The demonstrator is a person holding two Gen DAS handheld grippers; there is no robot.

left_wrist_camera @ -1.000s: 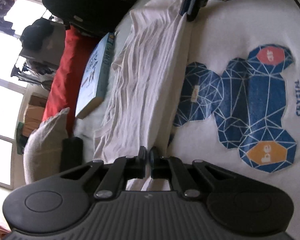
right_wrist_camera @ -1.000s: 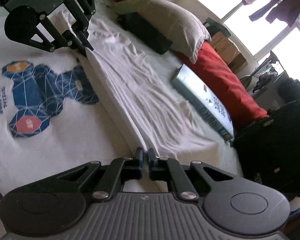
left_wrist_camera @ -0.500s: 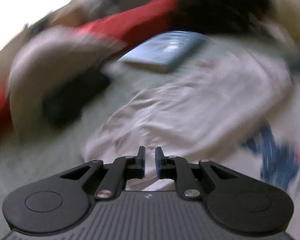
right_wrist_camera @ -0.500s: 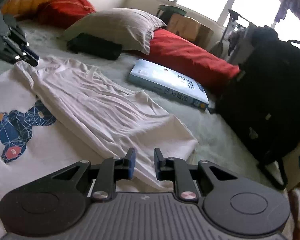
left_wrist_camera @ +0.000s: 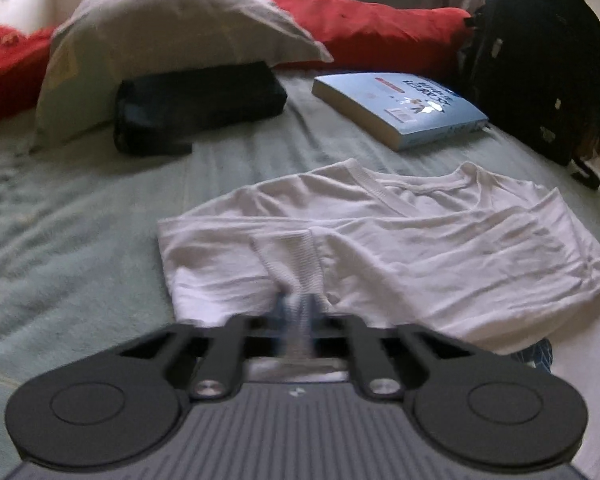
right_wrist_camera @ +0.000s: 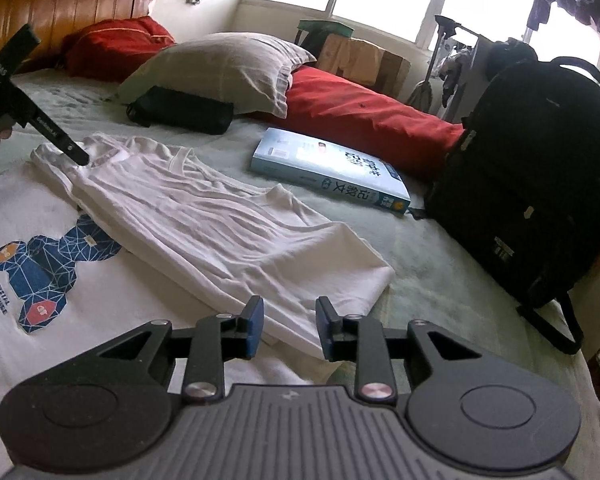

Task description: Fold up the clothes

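1. A white T-shirt (right_wrist_camera: 204,216) lies on the bed (right_wrist_camera: 440,280), one side panel folded over its front so the blue geometric print (right_wrist_camera: 48,256) shows only beside the fold.

2. The folded panel's long axis runs from the shoulder end at far left in the right wrist view to the hem end at our near side; its neckline (left_wrist_camera: 384,188) sits along the far edge.

3. Our right claw (right_wrist_camera: 289,328) stands wide and empty, directly before the hem corner of the folded panel, just short of the cloth.

4. Our left claw (left_wrist_camera: 296,312) sits over the sleeve end. Its tips are blurred in its own view, so we cannot tell whether it is parted or pinching cloth; in the right wrist view its tip (right_wrist_camera: 74,154) rests on or just above the shoulder.

5. Each claw is nearer its own end of the shirt. We judge any further fold would turn on that long axis, with the cloth lying straight ahead of both.

6. Beyond the shirt lie a blue book (right_wrist_camera: 332,172), a dark pouch (right_wrist_camera: 180,110), a grey pillow (right_wrist_camera: 220,68), a red cushion (right_wrist_camera: 360,116) and a black backpack (right_wrist_camera: 532,184).
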